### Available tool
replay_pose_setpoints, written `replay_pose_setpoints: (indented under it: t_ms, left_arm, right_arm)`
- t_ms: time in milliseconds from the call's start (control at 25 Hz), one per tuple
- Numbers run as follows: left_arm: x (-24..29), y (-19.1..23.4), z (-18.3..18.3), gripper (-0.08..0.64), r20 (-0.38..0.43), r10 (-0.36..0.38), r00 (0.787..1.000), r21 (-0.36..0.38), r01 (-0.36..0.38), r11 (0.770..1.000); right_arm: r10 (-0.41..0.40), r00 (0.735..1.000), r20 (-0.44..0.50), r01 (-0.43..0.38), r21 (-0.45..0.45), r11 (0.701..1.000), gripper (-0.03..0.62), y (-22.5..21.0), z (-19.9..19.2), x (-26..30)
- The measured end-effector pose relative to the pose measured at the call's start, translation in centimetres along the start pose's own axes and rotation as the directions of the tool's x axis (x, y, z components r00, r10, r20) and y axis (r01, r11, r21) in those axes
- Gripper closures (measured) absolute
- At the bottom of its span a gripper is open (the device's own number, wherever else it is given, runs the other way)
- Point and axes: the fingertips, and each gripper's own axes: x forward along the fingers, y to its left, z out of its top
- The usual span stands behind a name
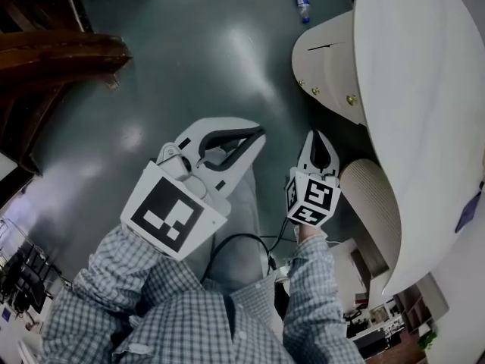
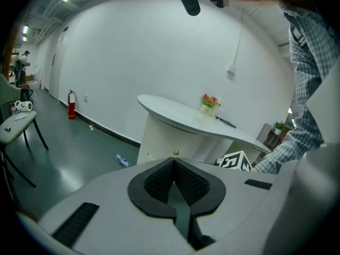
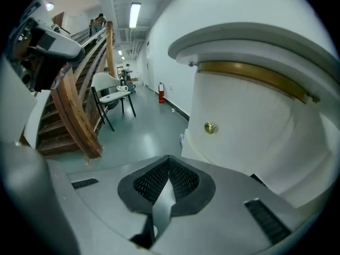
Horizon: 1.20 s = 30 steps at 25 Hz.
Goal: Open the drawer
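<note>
A white curved desk (image 1: 424,89) stands at the right in the head view. Its rounded drawer front (image 1: 331,67) carries small brass knobs (image 1: 351,99) and looks shut. My right gripper (image 1: 317,136) hangs just below that front, jaws shut on nothing. In the right gripper view one brass knob (image 3: 210,127) sits on the drawer front (image 3: 255,126), a short way ahead and right of the right gripper (image 3: 169,159). My left gripper (image 1: 256,133) is held left of it, farther from the desk, also shut and empty. The left gripper (image 2: 173,161) faces the desk (image 2: 186,118), where a knob (image 2: 176,153) shows.
A water bottle (image 1: 302,1) lies on the grey-green floor beyond the desk. A wooden staircase (image 1: 53,51) is at the upper left. A chair (image 3: 112,97) stands by the stairs. A small potted plant (image 2: 210,102) sits on the desk top. A fire extinguisher (image 2: 71,104) stands by the wall.
</note>
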Motion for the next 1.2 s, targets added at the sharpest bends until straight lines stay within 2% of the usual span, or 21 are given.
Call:
replay_pose_setpoints:
  t_ms: [160,320,680,960,1200]
  left_arm:
    - [1.1,0.0,-1.6,0.557,-0.024,-0.029,0.999,0.031,0.03,0.999]
    - [2.2,0.1,-3.6,0.557,-0.063,-0.019,0.998,0.04,0.022,0.999]
    - [4.6,0.0,-5.4,0.557,-0.044,-0.064,0.997,0.0,0.064,0.998]
    - [5.9,2.0,-6.7,0.557,-0.049,-0.037,0.998,0.001,0.037,0.999]
    - [6.7,1.8,-7.6,0.557,-0.068,-0.051,0.996,-0.007,0.05,0.999]
  right_arm:
    - [-0.022,0.999,-0.026,0.023,0.066,0.998,0.583,-0.8,-1.6,2.1]
    - [-0.043,0.998,-0.05,0.048,0.1,0.994,0.583,-1.5,-3.1,4.7]
    - [-0.039,0.994,-0.1,0.058,0.188,0.98,0.583,-2.6,-6.5,10.4]
    - [-0.099,0.982,-0.162,0.133,0.209,0.969,0.581,-4.4,-9.4,13.5]
    - [-0.115,0.977,-0.18,0.155,0.231,0.96,0.58,-5.6,-9.6,16.0]
